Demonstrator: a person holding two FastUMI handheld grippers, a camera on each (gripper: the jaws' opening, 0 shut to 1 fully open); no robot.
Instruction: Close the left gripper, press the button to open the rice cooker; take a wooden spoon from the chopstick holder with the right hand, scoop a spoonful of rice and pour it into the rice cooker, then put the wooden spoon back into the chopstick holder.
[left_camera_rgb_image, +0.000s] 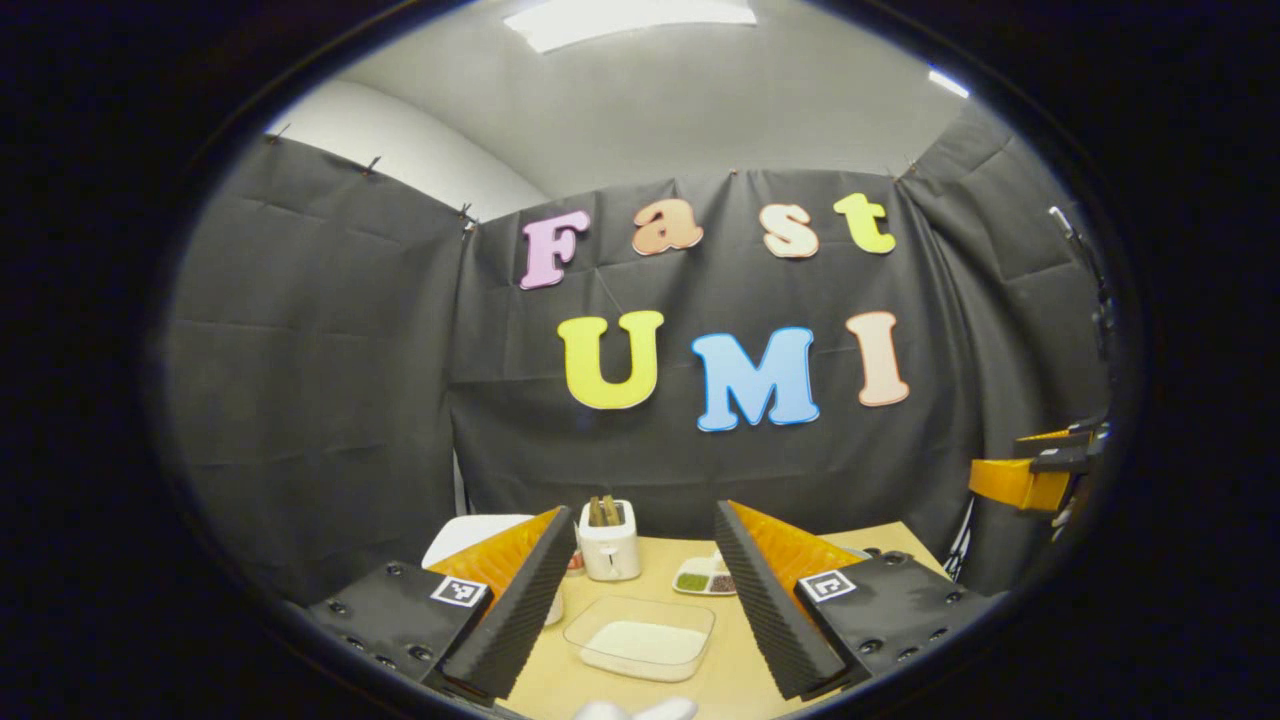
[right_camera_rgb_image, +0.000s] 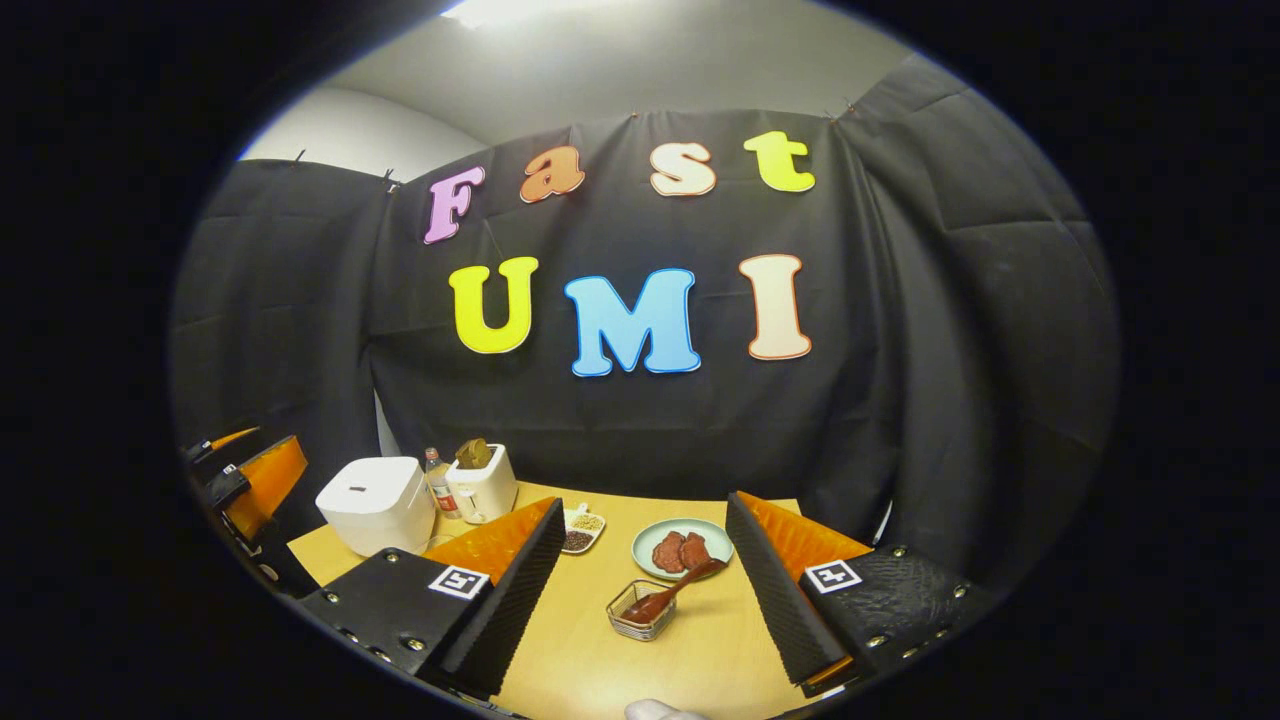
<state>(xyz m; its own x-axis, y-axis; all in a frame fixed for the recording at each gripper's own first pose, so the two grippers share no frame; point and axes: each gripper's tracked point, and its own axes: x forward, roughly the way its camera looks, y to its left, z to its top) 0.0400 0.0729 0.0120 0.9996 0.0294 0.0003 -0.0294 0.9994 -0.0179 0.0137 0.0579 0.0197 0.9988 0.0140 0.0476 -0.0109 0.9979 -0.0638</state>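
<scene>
The white rice cooker (right_camera_rgb_image: 377, 505) stands with its lid down at the table's left; in the left gripper view its top (left_camera_rgb_image: 470, 535) peeks from behind my left finger. A clear tray of white rice (left_camera_rgb_image: 640, 638) lies ahead of my left gripper (left_camera_rgb_image: 640, 610), which is open and holds nothing. The wooden spoon (right_camera_rgb_image: 672, 592) leans in a small wire chopstick holder (right_camera_rgb_image: 641, 610) just ahead of my right gripper (right_camera_rgb_image: 645, 605), open and held above the table. My right gripper (left_camera_rgb_image: 1030, 478) appears far right in the left gripper view, my left gripper (right_camera_rgb_image: 250, 478) far left in the right gripper view.
A white toaster (left_camera_rgb_image: 609, 540) with bread stands at the back of the wooden table (right_camera_rgb_image: 600, 660), a small bottle (right_camera_rgb_image: 435, 480) beside it. A divided dish of grains (left_camera_rgb_image: 705, 580) and a green plate with meat pieces (right_camera_rgb_image: 682, 548) lie mid-table. Black cloth walls enclose the booth.
</scene>
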